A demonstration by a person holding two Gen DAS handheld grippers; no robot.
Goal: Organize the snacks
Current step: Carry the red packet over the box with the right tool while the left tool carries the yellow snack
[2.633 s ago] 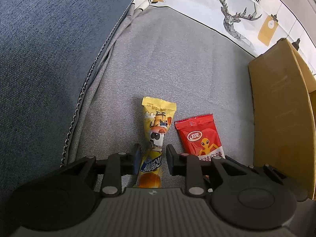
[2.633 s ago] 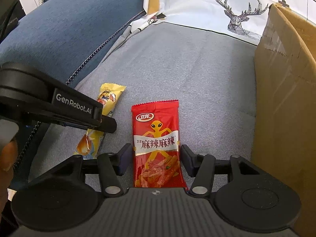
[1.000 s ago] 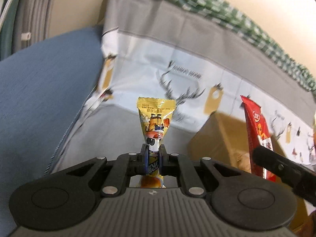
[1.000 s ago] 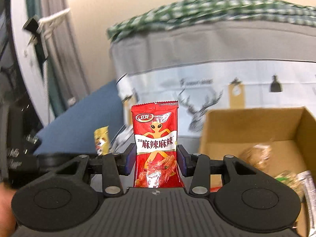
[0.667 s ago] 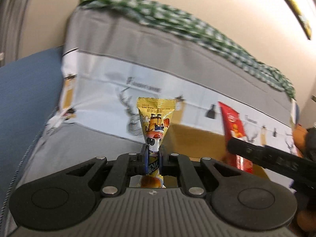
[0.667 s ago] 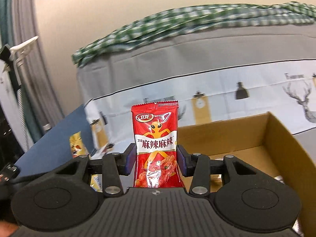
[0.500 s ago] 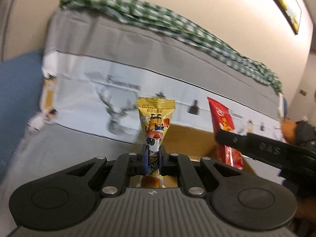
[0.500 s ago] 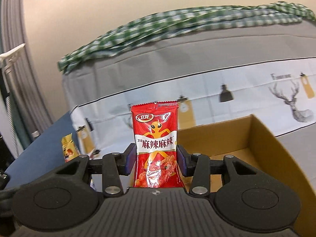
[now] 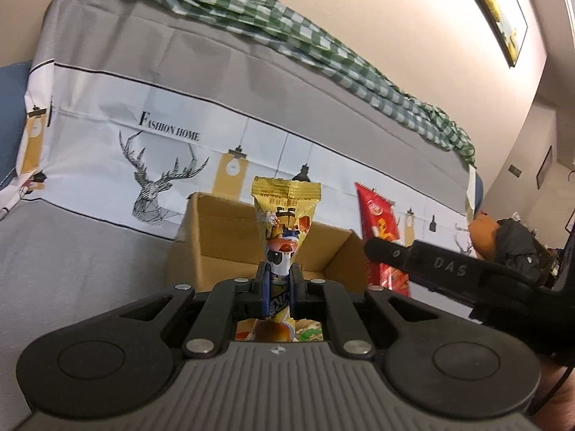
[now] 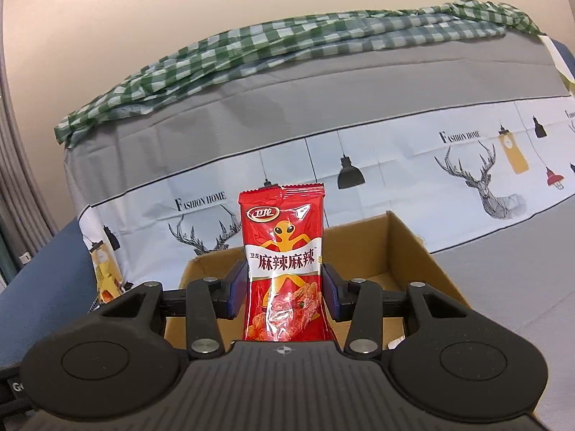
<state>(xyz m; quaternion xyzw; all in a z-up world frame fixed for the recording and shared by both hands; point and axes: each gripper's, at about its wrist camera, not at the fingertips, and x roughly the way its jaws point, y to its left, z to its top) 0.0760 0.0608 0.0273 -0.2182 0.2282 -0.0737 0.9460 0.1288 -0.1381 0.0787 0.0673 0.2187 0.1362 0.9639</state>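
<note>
My left gripper [image 9: 277, 280] is shut on a narrow yellow snack packet [image 9: 284, 222] that stands upright between its pads. Behind it sits an open cardboard box [image 9: 215, 237] on the grey sofa seat. My right gripper [image 10: 284, 280] is shut on a red spicy-strip packet [image 10: 284, 251], also upright, in front of the same cardboard box [image 10: 413, 251]. In the left wrist view the red packet [image 9: 377, 222] shows at the right, held by the right gripper's black finger [image 9: 424, 262]. Some wrappers show low inside the box.
The sofa back [image 10: 323, 115] carries a grey and white cover printed with deer and lamps, and a green checked cloth [image 10: 287, 43] lies along its top. A blue cushion [image 10: 46, 262] sits at the left. A framed picture [image 9: 503, 10] hangs on the wall.
Both grippers have lifted their packets off the sofa seat and swung to the right toward the cardboard box, which now sits straight ahead of each.
</note>
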